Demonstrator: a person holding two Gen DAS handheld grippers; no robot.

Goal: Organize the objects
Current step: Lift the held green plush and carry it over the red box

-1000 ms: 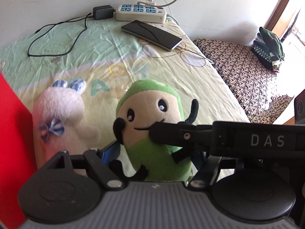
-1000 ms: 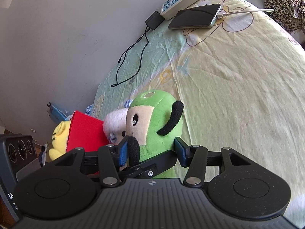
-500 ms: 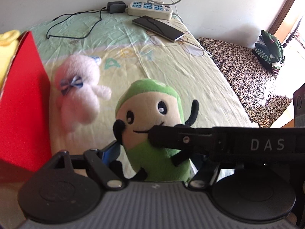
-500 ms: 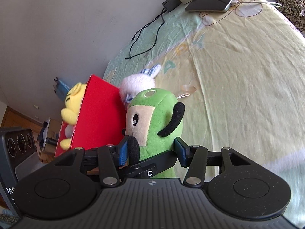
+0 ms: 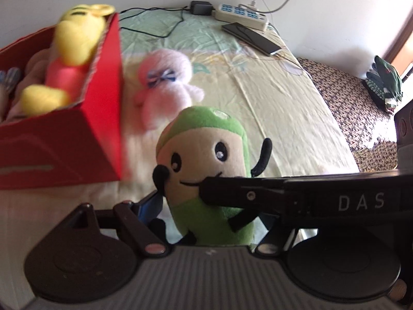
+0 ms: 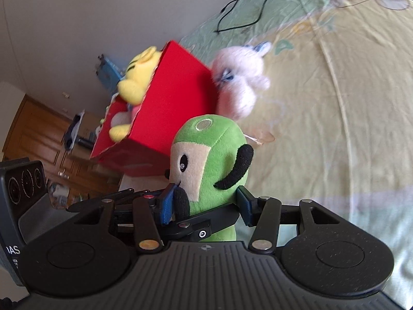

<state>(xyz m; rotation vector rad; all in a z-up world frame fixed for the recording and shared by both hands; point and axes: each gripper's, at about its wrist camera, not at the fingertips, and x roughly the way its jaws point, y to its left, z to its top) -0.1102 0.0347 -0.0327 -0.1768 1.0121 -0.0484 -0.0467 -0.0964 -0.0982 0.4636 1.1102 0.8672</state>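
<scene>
Green plush toy: upright, centre of both wrist views, lower body pinched between the blue pads of the right gripper, which enters from the bottom edge of its own frame and, in the left wrist view, crosses from the right edge as a black bar marked "DAS" laid over the toy's mouth. Left gripper: at the bottom centre of its own frame, one blue pad just beside the toy's left flank; the other finger is hidden behind the right gripper's bar, so whether it presses the toy cannot be told. Red box: upper left of the left view, open at the top, near corner just left of the green toy. Contents: a yellow plush with a pink middle, head leaning over the far rim; other soft shapes at the frame's left edge, too blurred to name. Pale pink plush with a blue striped bow: lying on the sheet, beside the box's right wall and behind the green toy. Bedsheet, pale yellow-green: bare from centre to right, up to the bed edge. Far end by the wall: power strip, dark phone, black adapter with trailing cable. Right of the bed: patterned cloth bearing a dark green bundle.
</scene>
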